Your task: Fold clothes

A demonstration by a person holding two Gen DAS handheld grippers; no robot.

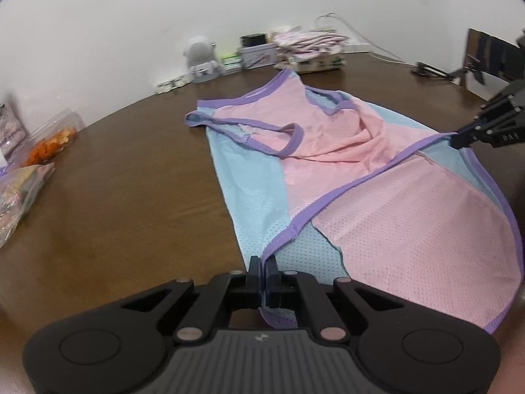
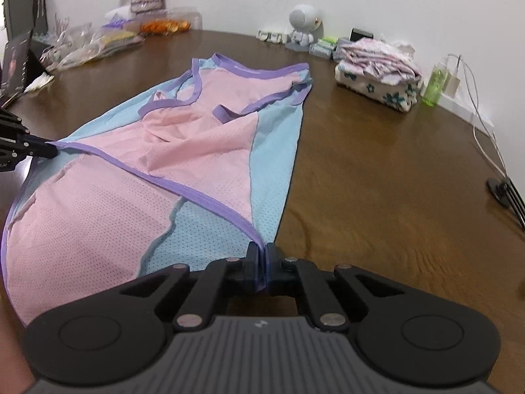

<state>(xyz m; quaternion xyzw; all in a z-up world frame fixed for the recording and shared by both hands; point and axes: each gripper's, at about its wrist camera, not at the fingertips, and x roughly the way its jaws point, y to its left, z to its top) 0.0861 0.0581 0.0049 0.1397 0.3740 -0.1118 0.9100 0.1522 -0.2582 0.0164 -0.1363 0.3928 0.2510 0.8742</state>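
Pink, blue and purple mesh tank top (image 1: 328, 151) lies on the brown bench (image 1: 131, 180), shoulder straps at the far end, hem end near and lifted. Left gripper (image 1: 263, 267) is clenched on the purple-trimmed hem corner at its side; right gripper (image 2: 265, 252) is likewise clamped tight on the opposite hem corner. In each wrist view the other gripper shows at the frame edge, nipping the same purple hem band (image 2: 183, 193), which runs taut between them. The near part of the top is already turned up so the inner mesh faces the cameras.

Judged step: carry the hem toward the straps for a half fold. To do it well, keep both grippers level and the same way apart so the hem band stays straight, and move them together toward the far end. Land the hem on or just short of the purple neckline (image 1: 252, 93). The pink middle is bunched near the loose strap loop (image 1: 290, 138); laying the top layer down slowly should avoid trapping more wrinkles. Release only once the cloth rests flat.

Far side holds a folded fabric pile (image 2: 380, 65), a small astronaut figure (image 2: 302, 26) and bags (image 1: 19, 190), well apart from the top.
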